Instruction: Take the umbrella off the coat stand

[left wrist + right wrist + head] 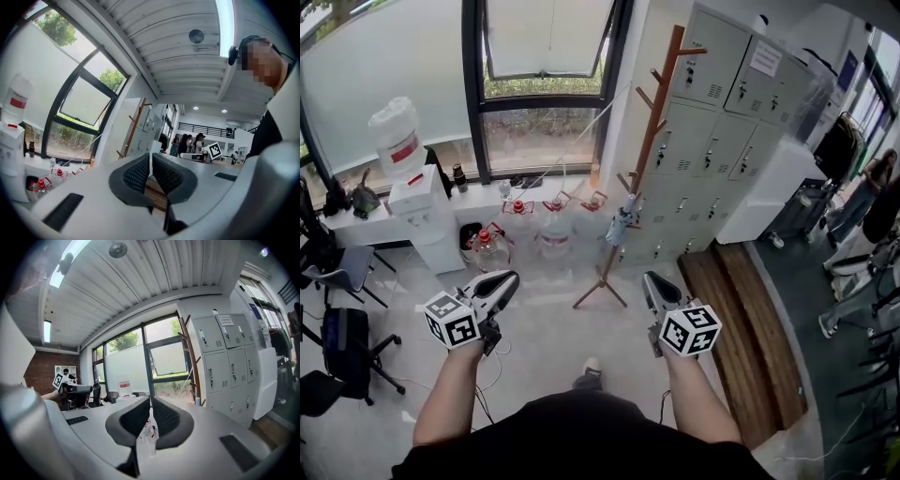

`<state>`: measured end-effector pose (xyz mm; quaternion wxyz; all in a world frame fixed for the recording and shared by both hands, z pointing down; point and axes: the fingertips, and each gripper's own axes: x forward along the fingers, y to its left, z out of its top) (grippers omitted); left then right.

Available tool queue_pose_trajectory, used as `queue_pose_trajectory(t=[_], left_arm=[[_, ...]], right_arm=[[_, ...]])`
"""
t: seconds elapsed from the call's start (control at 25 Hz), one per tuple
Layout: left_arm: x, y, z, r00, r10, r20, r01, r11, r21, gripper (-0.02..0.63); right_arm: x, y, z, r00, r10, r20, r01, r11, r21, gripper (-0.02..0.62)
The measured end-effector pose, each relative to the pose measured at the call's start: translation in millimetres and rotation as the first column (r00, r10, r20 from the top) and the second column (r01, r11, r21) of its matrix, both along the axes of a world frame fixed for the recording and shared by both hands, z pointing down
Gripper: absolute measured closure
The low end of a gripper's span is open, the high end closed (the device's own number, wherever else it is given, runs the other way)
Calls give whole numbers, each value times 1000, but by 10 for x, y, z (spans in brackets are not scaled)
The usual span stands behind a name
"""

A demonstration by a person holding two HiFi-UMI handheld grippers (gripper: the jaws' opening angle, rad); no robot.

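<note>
— Where is the umbrella (622,221)?
— Folded, pale blue-grey, hanging low on the wooden stand (648,141) beside the lockers (722,122), well ahead of both grippers.
— And the jaws?
— Left gripper (508,279) and right gripper (651,279): pads nearly together, nothing between them. The notice (764,58) on a locker is unreadable.

The brown wooden coat stand (649,159) stands on the floor at 12 o'clock. The folded pale umbrella (621,223) hangs against its lower stem. Grey metal lockers (722,122) sit just behind it, toward 1 o'clock. Clear plastic water jugs (546,230) cluster on the floor at 11 o'clock. The white water dispenser (417,202) is at 10 o'clock and a dark office chair (347,347) at 9 o'clock.
</note>
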<state>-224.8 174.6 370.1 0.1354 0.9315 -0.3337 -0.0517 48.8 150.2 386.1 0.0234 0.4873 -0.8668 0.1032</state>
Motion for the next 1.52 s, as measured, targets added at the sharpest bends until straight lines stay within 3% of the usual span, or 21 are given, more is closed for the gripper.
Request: queue_pose_trajectory(t=[0.88,1.12,1.52], left_arm=[[334,-1237,188,999,-20,43,21,999,-31,568],[408,-1546,344,999,-6,46,8,998,-56,568],[794,-1864,651,989,77,127,-67,994,-83,568]], right_arm=[[192,-1300,270,999,-39,-3,38,998,-45,560],[267,-1600,393,999,-35,-3,35,997,-70,560],[385,-1885,603,999,-35,7,36,994,-104,560]])
